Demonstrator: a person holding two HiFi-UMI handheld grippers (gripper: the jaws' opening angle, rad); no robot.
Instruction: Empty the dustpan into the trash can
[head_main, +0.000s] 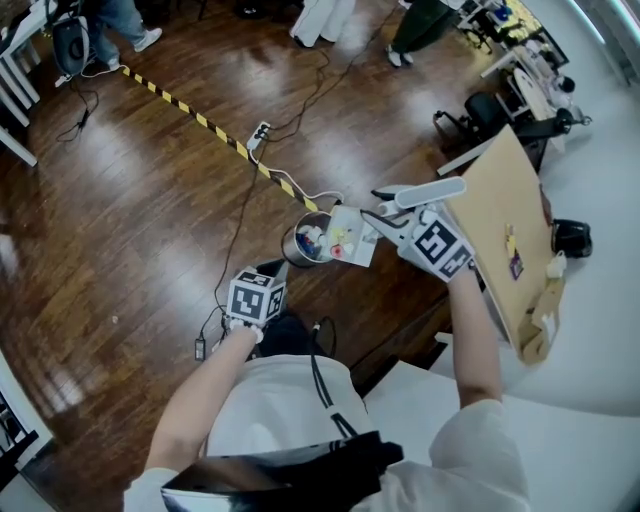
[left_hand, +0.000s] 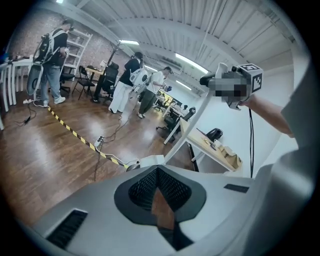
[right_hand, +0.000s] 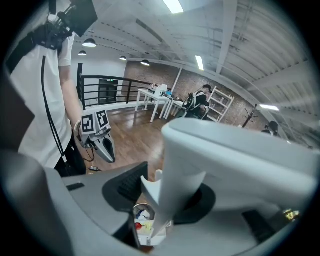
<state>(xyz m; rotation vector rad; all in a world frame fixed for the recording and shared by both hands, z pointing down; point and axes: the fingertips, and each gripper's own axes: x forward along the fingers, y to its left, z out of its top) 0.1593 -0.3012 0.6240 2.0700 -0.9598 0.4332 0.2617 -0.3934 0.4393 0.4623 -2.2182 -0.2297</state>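
In the head view my right gripper (head_main: 392, 226) is shut on the long white handle (head_main: 432, 191) of a white dustpan (head_main: 352, 236). The pan hangs tilted at the rim of a small round metal trash can (head_main: 303, 243) on the wood floor. Coloured scraps lie in the pan (right_hand: 144, 229) and in the can (right_hand: 142, 212). The handle (right_hand: 185, 165) runs up between my right gripper's (right_hand: 161, 201) jaws. My left gripper (head_main: 270, 273) hangs near the can's left side, its jaws together and empty (left_hand: 157, 172). From the left gripper view the handle (left_hand: 192, 120) slants down to the pan (left_hand: 150, 161).
Yellow-black tape (head_main: 205, 122) and cables with a power strip (head_main: 260, 131) cross the floor beyond the can. A cardboard sheet (head_main: 505, 225) lies on the white table (head_main: 600, 330) at right. Office chairs (head_main: 485, 115) and standing people (left_hand: 131, 82) are farther back.
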